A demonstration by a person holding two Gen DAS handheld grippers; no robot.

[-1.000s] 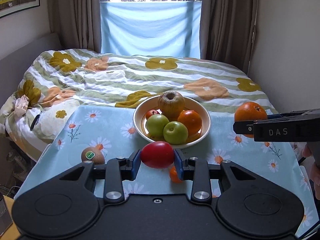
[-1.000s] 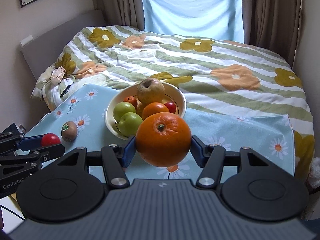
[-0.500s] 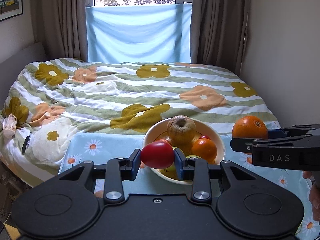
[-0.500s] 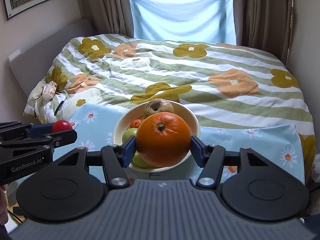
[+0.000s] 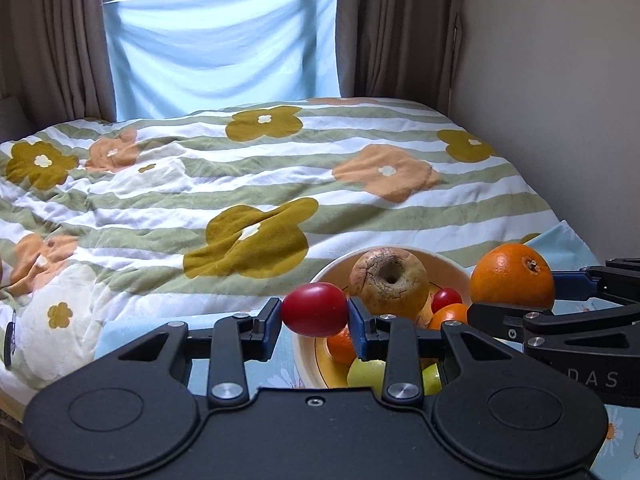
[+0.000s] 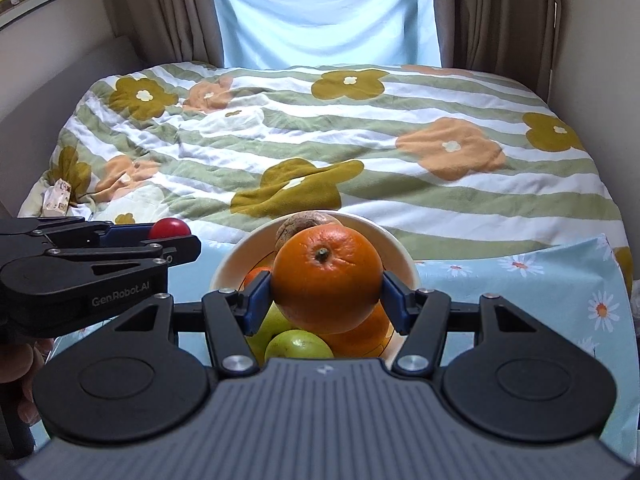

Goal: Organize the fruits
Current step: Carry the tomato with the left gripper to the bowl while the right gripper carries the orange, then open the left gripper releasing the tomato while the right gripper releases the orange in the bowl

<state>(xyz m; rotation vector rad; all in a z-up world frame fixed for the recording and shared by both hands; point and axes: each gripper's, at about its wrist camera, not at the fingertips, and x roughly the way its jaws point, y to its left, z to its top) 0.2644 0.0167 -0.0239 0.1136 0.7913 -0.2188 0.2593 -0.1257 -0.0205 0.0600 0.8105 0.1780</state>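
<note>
A: How do the jaws of the left gripper [image 5: 315,317] stand?

B: Narrowly parted and pinching a red tomato [image 5: 314,310], 1 blue pad on each side of it. The tomato sits level between the tips, clear of everything below.

A: And the right gripper [image 6: 327,291]?

B: Spread much wider, clamped on a big orange [image 6: 327,278] with its stem scar facing the camera. The pads press its left and right flanks.

A: Where is the bowl [image 5: 452,265]?

B: Just ahead of and below both pairs of jaws. From the right wrist it lies directly behind and under the orange; from the left wrist it lies to the right of the tomato. Inside it: a wrinkled brown apple [image 5: 390,277] at the back, a small red tomato [image 5: 445,299], 2 green apples [image 6: 298,345] nearest the jaws, and more orange fruit, partly hidden.

A: What differs from 0.5 s ago?

B: Both grips are unchanged, but the bowl now looms larger and lower in each view, so both grippers have come nearer to it. In the left wrist view the bowl has slid rightward of the tomato, and the right gripper's orange sits closer beside it. The daisy cloth [image 6: 560,276] under the bowl shows less.
</note>
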